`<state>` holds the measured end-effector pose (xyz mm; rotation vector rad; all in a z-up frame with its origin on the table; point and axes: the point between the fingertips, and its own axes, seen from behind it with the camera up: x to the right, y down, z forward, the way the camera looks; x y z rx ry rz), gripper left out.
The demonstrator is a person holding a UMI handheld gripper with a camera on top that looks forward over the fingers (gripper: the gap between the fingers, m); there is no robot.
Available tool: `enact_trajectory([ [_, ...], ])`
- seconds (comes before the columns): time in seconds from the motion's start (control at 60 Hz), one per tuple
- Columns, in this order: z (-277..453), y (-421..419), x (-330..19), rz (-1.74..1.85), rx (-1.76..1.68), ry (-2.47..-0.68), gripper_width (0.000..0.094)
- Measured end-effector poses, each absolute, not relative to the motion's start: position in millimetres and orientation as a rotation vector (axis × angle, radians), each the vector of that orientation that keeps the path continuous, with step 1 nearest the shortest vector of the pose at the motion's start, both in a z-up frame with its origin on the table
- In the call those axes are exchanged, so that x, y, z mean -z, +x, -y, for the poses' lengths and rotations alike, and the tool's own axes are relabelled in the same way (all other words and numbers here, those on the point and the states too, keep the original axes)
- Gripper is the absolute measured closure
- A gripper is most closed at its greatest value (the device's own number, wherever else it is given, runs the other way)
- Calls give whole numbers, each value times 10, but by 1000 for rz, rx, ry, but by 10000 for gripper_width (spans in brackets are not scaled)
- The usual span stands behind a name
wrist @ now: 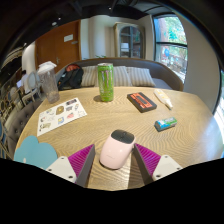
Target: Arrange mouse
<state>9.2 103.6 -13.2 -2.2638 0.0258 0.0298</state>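
A white mouse (116, 150) with a dark grey top end lies on the round wooden table (105, 118), between my two fingers. My gripper (114, 160) is open: the magenta pads (82, 160) stand to either side of the mouse, with a gap on each side. The mouse rests on the table on its own.
Beyond the mouse stand a green can (105, 82), a black and red packet (142, 101), a white marker (164, 98), a small teal item (165, 123) and a printed sheet (60, 116). A light blue mat (33, 150) lies at the left. A couch (130, 75) stands behind.
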Motion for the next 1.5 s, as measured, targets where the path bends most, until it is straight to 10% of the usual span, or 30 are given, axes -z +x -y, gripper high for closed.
enact_trajectory([
  [0.45,-1199,257,81,-200,1,-2266,491],
  [0.717,-554,-1146,-1194,-3,-27,-1985,531],
  [1.067,-140,-2344,-34,149,-79,-2204,530],
  [1.25,-69,-2327,77,130,-169,-2263,353],
  [1.317,34,-2324,3,164,-219,-2256,37],
  [1.5,541,-1913,-345,285,-245,-2185,84],
])
